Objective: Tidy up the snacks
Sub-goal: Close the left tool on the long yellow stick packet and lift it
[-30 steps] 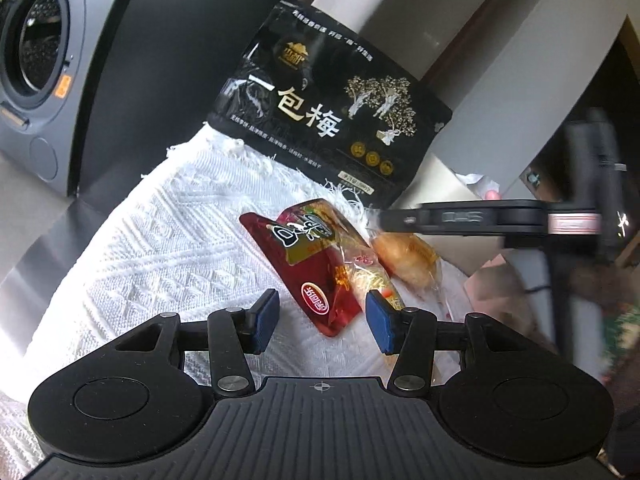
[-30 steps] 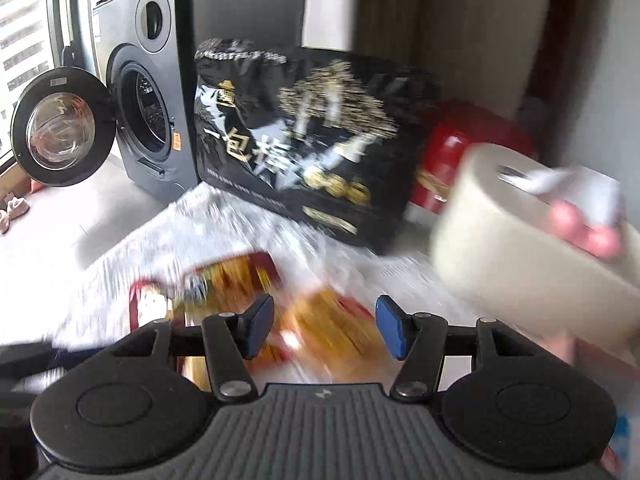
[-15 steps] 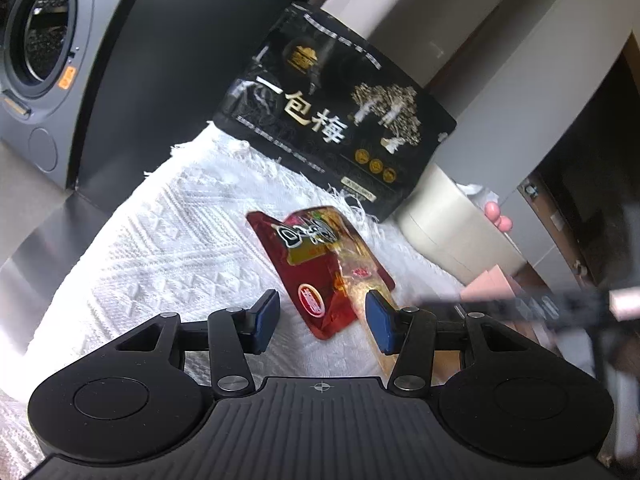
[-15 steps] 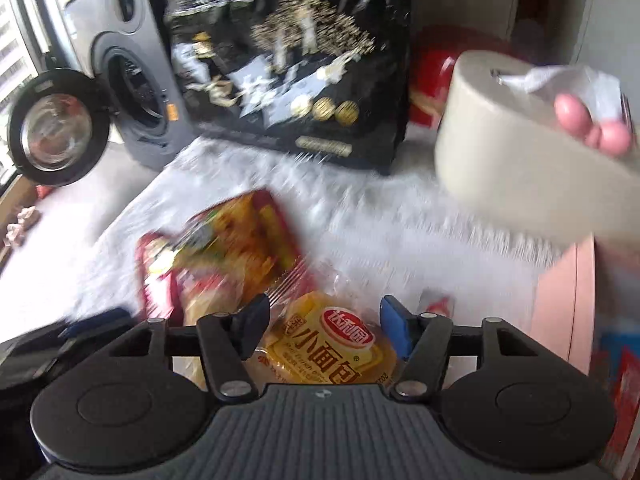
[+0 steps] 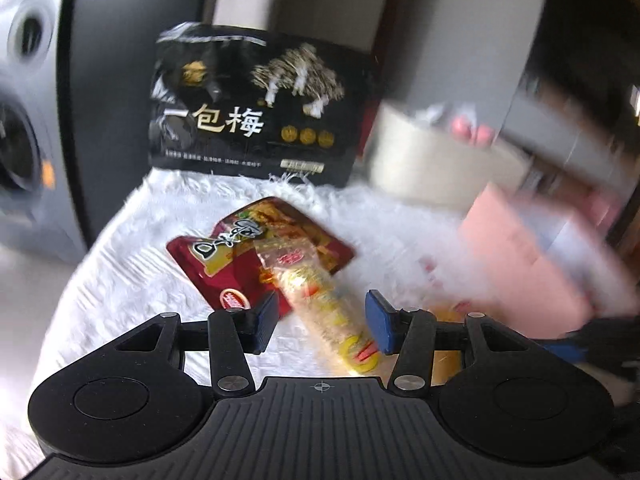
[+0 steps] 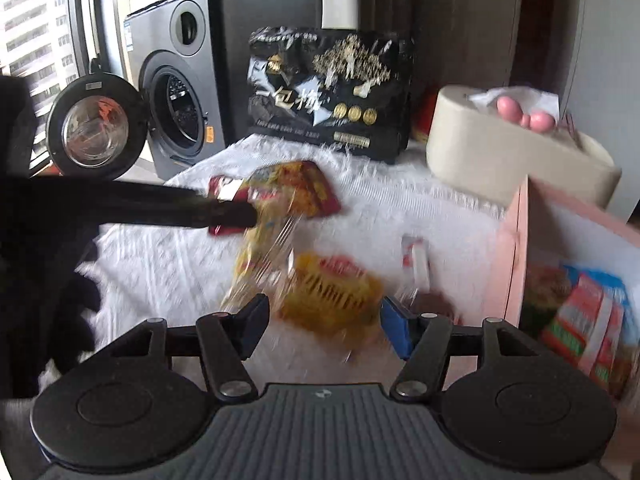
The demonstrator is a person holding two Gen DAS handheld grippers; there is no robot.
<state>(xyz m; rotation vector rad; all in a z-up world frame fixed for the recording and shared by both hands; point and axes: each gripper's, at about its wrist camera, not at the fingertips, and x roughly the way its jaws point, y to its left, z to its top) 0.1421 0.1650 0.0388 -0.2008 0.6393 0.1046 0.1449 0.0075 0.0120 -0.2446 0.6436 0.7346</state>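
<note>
The left hand-held gripper [image 5: 320, 322] is open around a long clear cracker pack [image 5: 324, 304]. The right hand-held gripper [image 6: 322, 324], jaws just opening, is open over a yellow bread bag [image 6: 330, 296].

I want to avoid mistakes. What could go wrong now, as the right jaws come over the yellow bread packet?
1. The clear wrapped snack overlaps the yellow bread packet, so the open right gripper might catch both.
2. The left gripper is close by; they could bump.
3. The pink box stands near, so a swing could knock it.
</note>
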